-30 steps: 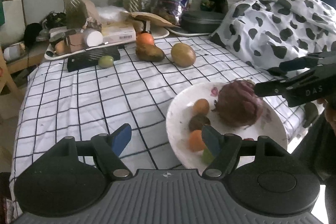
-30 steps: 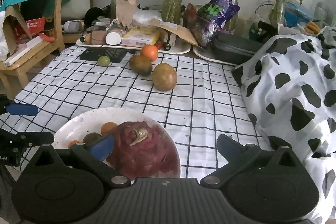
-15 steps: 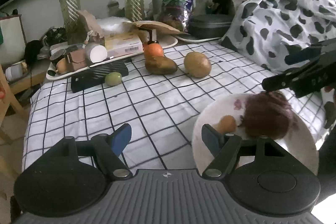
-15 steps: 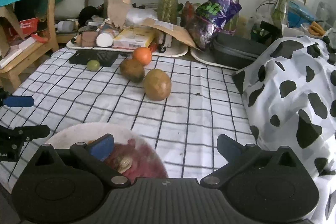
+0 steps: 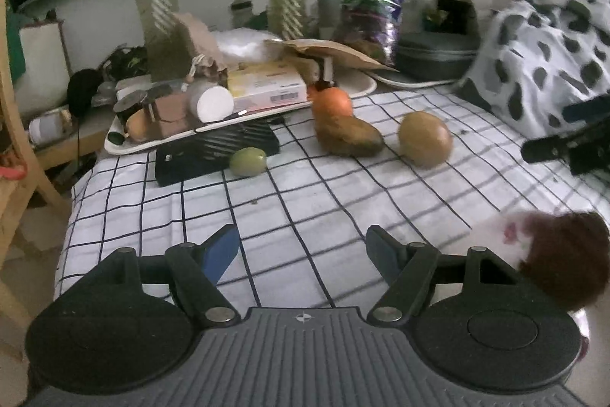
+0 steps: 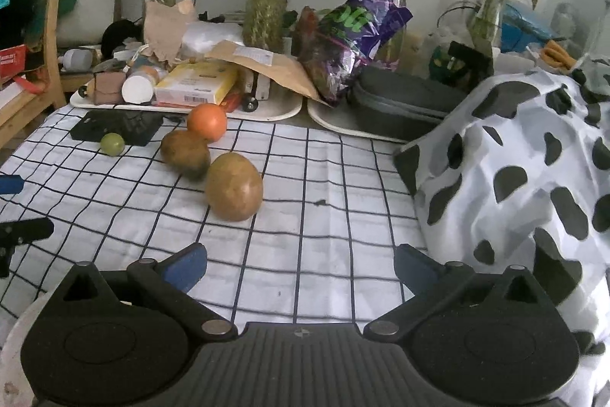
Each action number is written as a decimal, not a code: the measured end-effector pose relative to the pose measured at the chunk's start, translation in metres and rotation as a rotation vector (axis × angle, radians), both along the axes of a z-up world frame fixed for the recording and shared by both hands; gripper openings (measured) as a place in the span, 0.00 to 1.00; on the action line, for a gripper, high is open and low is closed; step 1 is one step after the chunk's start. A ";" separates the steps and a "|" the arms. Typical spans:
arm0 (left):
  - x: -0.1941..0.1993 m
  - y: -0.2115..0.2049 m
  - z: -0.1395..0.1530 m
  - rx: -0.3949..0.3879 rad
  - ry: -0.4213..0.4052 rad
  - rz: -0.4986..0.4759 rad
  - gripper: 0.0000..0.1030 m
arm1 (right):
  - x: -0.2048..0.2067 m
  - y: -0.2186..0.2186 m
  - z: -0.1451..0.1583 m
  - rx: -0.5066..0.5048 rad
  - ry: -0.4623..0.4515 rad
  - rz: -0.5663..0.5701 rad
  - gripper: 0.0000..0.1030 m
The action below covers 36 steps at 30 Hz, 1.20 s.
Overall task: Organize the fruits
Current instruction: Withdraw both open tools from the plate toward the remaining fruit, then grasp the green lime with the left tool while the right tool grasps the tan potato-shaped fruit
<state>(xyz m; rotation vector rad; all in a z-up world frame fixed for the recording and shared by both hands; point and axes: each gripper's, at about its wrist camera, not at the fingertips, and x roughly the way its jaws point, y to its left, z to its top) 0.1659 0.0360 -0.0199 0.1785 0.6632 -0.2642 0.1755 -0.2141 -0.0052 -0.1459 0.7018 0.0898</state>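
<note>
i see both my left gripper and right gripper wide apart, holding nothing, above the checked white tablecloth; the blurred dark red fruit lies probably on the white plate.

no readable text, labels too blurred

Counts on the checked cloth: one orange, one green lime, two brown mangoes, the first touching the orange, the second nearer the cloth's middle. One plate at the near right edge, carrying one dark red fruit. Along the far edge: two white trays, one black box.
</note>
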 end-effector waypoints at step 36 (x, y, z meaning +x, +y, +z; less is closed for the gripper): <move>0.135 0.009 -0.041 -0.081 0.038 0.122 0.53 | 0.100 0.021 -0.025 0.028 0.109 0.211 1.00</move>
